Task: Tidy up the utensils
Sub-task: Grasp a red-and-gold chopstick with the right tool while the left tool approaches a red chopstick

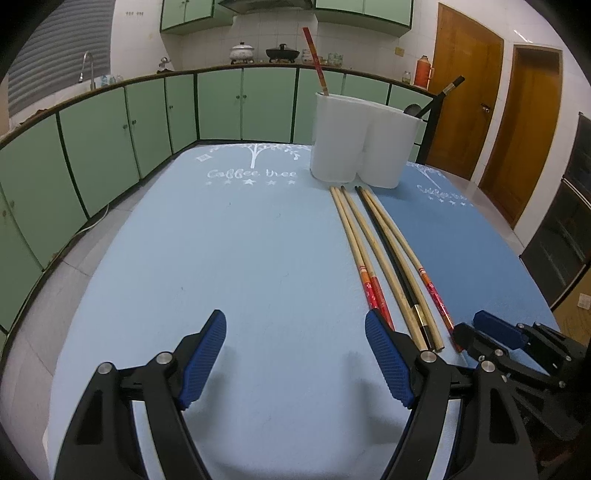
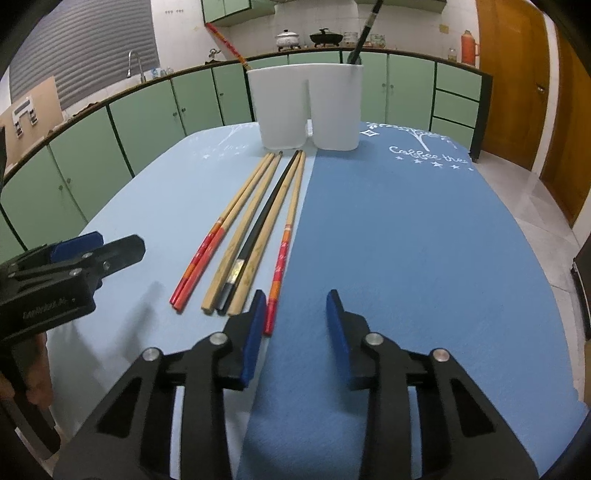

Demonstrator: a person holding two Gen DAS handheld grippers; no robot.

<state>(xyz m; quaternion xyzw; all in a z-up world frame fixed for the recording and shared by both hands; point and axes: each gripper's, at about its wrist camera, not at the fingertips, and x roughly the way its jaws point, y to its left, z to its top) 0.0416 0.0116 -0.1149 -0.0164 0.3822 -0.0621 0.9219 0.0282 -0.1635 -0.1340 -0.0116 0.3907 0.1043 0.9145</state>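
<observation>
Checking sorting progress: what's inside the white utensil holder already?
The white utensil holder holds one red-handled chopstick in one compartment, one black chopstick in the other. Its opaque walls hide anything lower.

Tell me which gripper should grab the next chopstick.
Right. The right gripper is open, its left finger beside the lone red-ended chopstick. The left gripper is open over bare mat, left of the sticks.

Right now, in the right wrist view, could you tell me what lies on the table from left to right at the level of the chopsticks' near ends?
Left gripper → pair of red-ended chopsticks → plain bamboo chopstick → black chopstick → second bamboo chopstick → single red-ended chopstick.
</observation>
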